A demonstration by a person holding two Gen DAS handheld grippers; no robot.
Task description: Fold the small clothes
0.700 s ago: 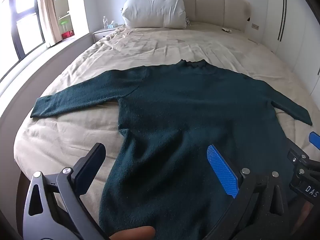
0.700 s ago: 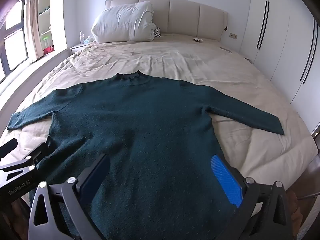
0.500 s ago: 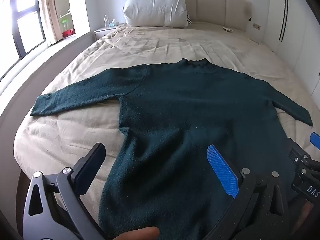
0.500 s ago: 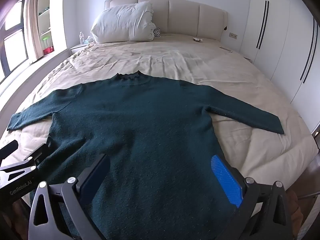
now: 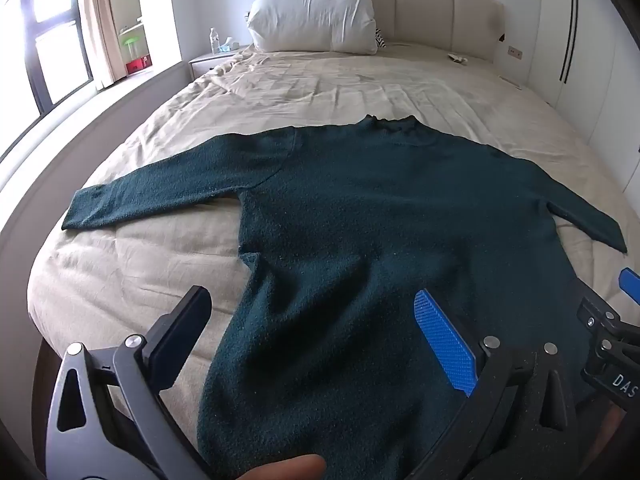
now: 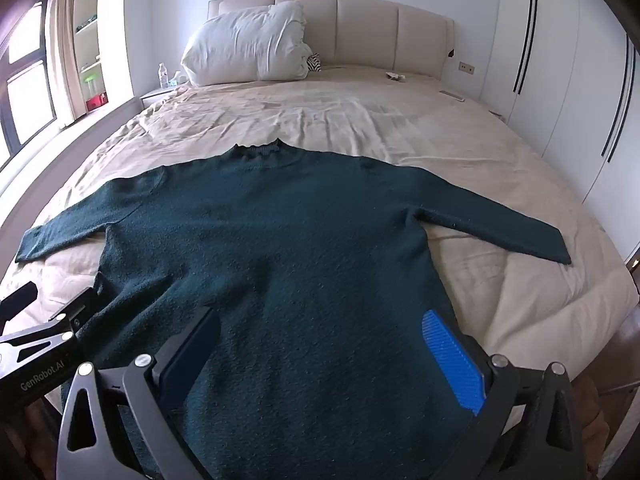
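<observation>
Sweater (image 5: 380, 220): dark green knit, spread flat on the bed (image 5: 132, 280), sleeves out.
Feel: I judge it soft, limp, fairly light.
My left gripper (image 5: 316, 332), right gripper (image 6: 328, 344): jaws wide, holding nothing.
Hold: I'd pinch the hem corners.

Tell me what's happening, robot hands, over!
Left gripper open, right gripper open, both empty above the hem. Green sweater flat on the bed, sleeves spread, unfolded. Nothing in the way.
</observation>
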